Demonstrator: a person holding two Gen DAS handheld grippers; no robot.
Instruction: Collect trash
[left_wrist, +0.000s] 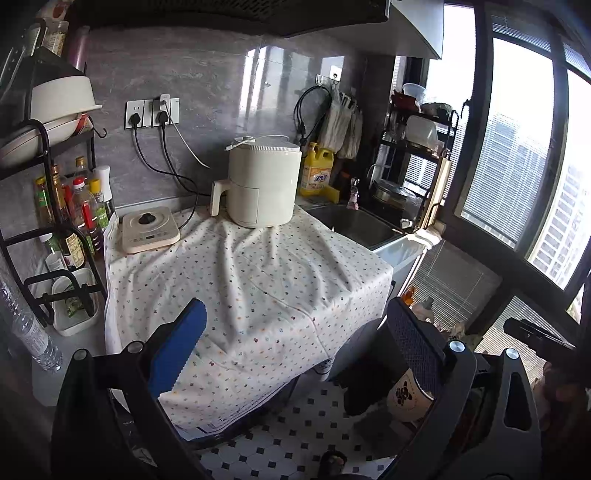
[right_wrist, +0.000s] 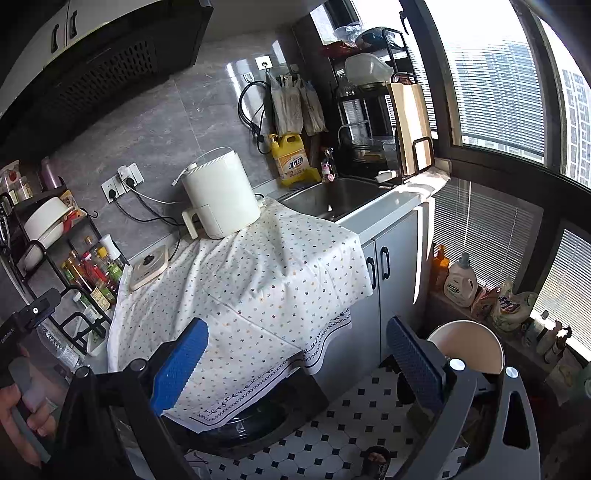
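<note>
Both tools are seen released, with nothing between the pads: the left tool (left_wrist: 295, 354) and the right tool (right_wrist: 295, 363) are held above the floor in front of a cloth-covered tabletop (left_wrist: 258, 280). No clear piece of trash is made out on the cloth (right_wrist: 258, 280); only an air fryer (left_wrist: 258, 184) and a small cooker (left_wrist: 149, 229) are carried there, both well ahead of the tools. The likeliest item is a paper cup (right_wrist: 467, 349), seen just right of the right tool's right finger, low beside the cabinet (right_wrist: 391, 266). It appears cream-walled with a dark rim, open mouth toward the camera, and probably light and easily crushed. In the left view a cup with a printed flower (left_wrist: 408, 397) is partly hidden behind the right finger; whether it is the same cup cannot be told.

A hard squeeze could collapse the cup. The loose cloth edge could be snagged by a finger and the fryer dragged. A clash between the two tools is possible, as they are held close.
</note>
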